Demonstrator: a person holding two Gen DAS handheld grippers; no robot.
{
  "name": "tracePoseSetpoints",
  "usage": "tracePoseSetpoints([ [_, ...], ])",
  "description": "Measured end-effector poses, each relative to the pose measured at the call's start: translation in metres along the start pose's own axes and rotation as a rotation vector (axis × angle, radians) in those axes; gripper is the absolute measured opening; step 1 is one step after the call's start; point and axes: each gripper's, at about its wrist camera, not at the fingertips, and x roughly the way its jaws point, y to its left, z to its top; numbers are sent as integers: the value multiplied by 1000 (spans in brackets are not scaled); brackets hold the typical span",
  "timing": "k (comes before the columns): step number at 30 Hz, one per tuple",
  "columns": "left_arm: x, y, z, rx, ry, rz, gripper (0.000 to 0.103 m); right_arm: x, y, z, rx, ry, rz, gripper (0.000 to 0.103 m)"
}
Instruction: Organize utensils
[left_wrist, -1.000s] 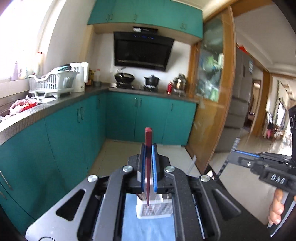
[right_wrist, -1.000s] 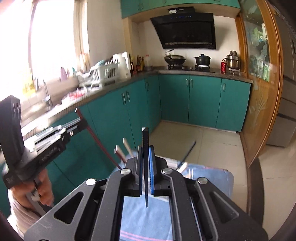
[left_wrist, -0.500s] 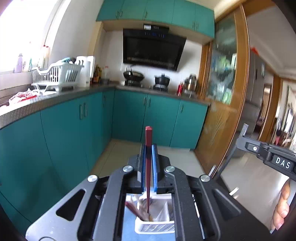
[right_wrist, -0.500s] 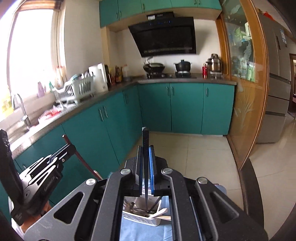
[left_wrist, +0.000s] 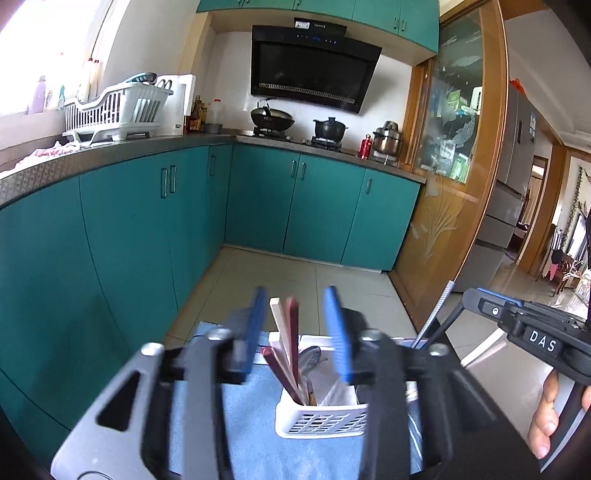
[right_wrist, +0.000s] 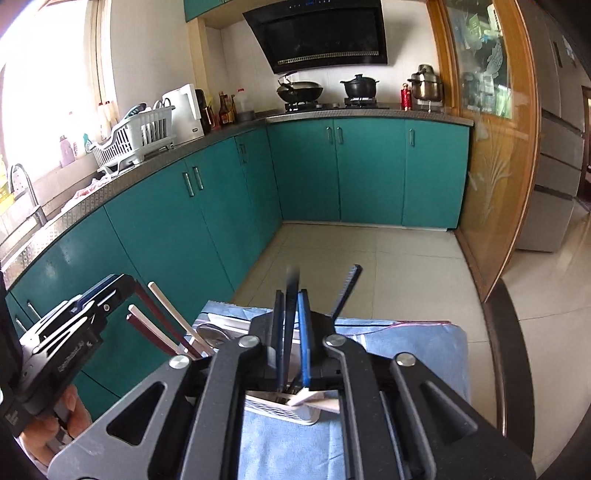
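The left tool (left_wrist: 295, 332), clamped on the red chopstick (left_wrist: 292, 339) a second ago, is now being held wide above the white basket (left_wrist: 321, 419), where that chopstick is standing; the basket base is being hidden. A dark chopstick (right_wrist: 290, 325) is being gripped by the right tool (right_wrist: 291, 332)

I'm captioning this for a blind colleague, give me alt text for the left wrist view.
The left hand-held gripper is open above a white basket holding chopsticks and a spoon, on a blue cloth. The right hand-held gripper comes in from the right edge. Behind are teal cabinets and a stove with pots.
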Motion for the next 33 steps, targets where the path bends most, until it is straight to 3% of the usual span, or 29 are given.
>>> tracePoseSetpoints([
  [1,-6,0,-2,9,-8,0,40,-4,0,0,-3,-11,-7,31],
  [6,-37,-8,-12,65,-54,27,51,-51,4,-8,-32,-131,-28,48],
  [10,-66,-17,-25,113,-94,29,60,-96,3,-23,-41,-242,-29,74],
  [19,-116,-26,-58,159,-103,51,77,-155,-8,-80,-16,-320,-50,99],
  [21,-131,-27,-69,171,-101,58,87,-162,-12,-96,5,-323,-53,100],
  [25,-159,-23,-95,173,-111,66,97,-170,-16,-130,22,-300,-63,100],
  [33,-207,-10,-150,184,-99,107,99,-174,-14,-204,40,-214,-111,100],
])
